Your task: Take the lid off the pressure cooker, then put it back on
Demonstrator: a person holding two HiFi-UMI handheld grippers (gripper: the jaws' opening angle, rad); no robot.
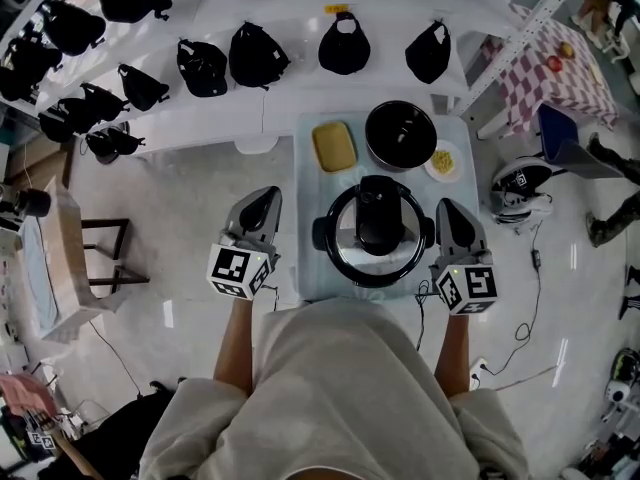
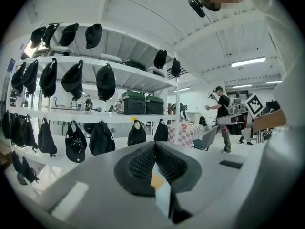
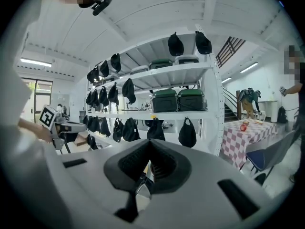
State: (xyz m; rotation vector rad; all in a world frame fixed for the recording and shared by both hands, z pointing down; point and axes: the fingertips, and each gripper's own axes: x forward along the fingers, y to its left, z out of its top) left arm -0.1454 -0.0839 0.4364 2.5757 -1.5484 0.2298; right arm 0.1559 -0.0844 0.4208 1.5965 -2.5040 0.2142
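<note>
Both forearms reach forward from the torso, held roughly level; the left gripper (image 1: 266, 196) and right gripper (image 1: 446, 208) sit one to each side of the pressure cooker (image 1: 320, 234) on the worktop (image 1: 312, 183); both pairs of jaws are pressed together on nothing; the lid (image 1: 380, 218) rests on the cooker; beyond stand a black pot (image 1: 400, 134) and a yellow block (image 1: 334, 146).

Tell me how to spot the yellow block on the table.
Find the small pale table in front of the shelf of black caps. The pressure cooker sits nearest the person; behind it, back left, lies the yellow block. It alone is flat and rectangular; its neighbours are round.
</note>
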